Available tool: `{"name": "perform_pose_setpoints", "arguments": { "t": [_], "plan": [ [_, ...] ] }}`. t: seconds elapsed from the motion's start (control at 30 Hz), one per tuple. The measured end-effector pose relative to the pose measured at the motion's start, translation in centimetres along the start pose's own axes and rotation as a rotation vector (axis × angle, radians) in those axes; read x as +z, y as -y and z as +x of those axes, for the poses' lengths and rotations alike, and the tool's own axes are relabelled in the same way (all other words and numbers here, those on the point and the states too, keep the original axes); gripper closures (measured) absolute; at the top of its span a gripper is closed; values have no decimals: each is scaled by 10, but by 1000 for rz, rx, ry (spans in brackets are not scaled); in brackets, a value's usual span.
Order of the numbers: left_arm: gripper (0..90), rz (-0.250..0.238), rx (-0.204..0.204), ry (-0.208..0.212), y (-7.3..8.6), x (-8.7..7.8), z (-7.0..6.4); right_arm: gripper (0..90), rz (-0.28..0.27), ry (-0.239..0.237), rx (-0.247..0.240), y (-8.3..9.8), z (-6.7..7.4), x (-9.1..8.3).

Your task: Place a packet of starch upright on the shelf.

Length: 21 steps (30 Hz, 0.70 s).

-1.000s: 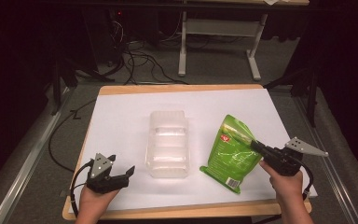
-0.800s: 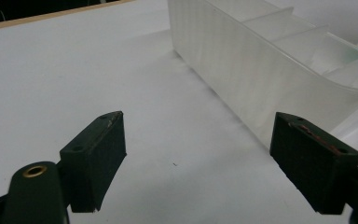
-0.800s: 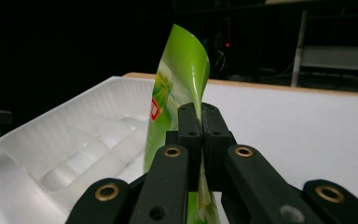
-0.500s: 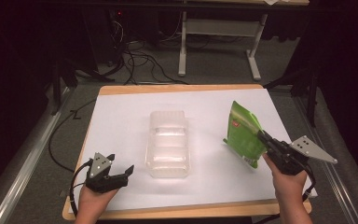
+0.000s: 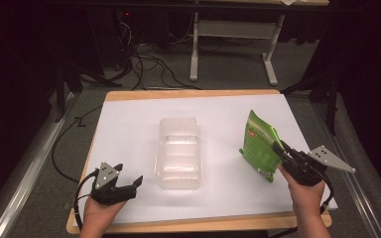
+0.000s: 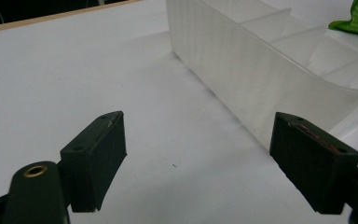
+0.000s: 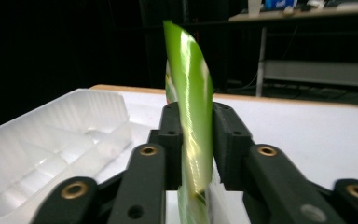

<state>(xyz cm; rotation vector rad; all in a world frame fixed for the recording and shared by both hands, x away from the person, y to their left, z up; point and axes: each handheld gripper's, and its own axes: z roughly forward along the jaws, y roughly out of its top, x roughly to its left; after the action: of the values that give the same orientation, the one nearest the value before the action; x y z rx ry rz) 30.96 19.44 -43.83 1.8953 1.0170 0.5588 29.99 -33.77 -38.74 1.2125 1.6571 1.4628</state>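
Item: green snack pouch (image 5: 259,145) clamped upright in my right gripper (image 5: 281,150), lifted, not yet in divided clear tray (image 5: 178,151); left gripper (image 5: 129,186) open, idle.

green pouch (image 7: 189,116) bottom cut off, label (image 5: 251,132) unreadable

You have a white sheet (image 5: 129,129) covering the wooden table (image 5: 188,92). Beyond it, cables (image 5: 149,69) (tangled) and a desk frame (image 5: 233,29).
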Motion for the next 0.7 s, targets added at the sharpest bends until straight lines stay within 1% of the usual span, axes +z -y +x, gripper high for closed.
{"name": "perform_pose_setpoints", "arguments": {
  "t": [0.03,0.07,0.1,0.17,0.23,0.27,0.3,0.33,0.37,0.4,0.43,0.6,0.7],
  "plan": [
    [190,0,0,0,0,0,0,752,0,0,0,0,0,0],
    [190,-1,1,0,0,0,-1,736,28,-15,17,5,-4,5],
    [189,0,1,1,0,0,-1,713,49,-19,18,6,-5,8],
    [189,0,2,0,0,1,-1,695,85,-29,24,11,-8,14],
    [190,2,0,0,0,1,-1,693,92,-35,23,12,-9,16],
    [190,2,-1,0,1,1,0,691,107,-42,33,13,-11,18],
    [190,2,-2,0,1,1,0,691,107,-42,33,13,-11,18],
    [190,2,-2,-1,1,0,0,761,114,-39,21,14,-11,19],
    [190,2,-2,-1,1,0,0,761,114,-39,21,14,-11,19],
    [190,-1,-3,-2,1,-1,0,857,118,-38,-5,15,-11,18],
    [190,-1,-3,-2,1,-1,0,875,123,-32,-13,14,-10,18],
    [191,-7,0,-6,2,-5,0,880,116,-49,-5,13,-11,20],
    [191,-11,-4,-7,2,-6,2,881,109,-47,-6,11,-12,19]
  ]
}}
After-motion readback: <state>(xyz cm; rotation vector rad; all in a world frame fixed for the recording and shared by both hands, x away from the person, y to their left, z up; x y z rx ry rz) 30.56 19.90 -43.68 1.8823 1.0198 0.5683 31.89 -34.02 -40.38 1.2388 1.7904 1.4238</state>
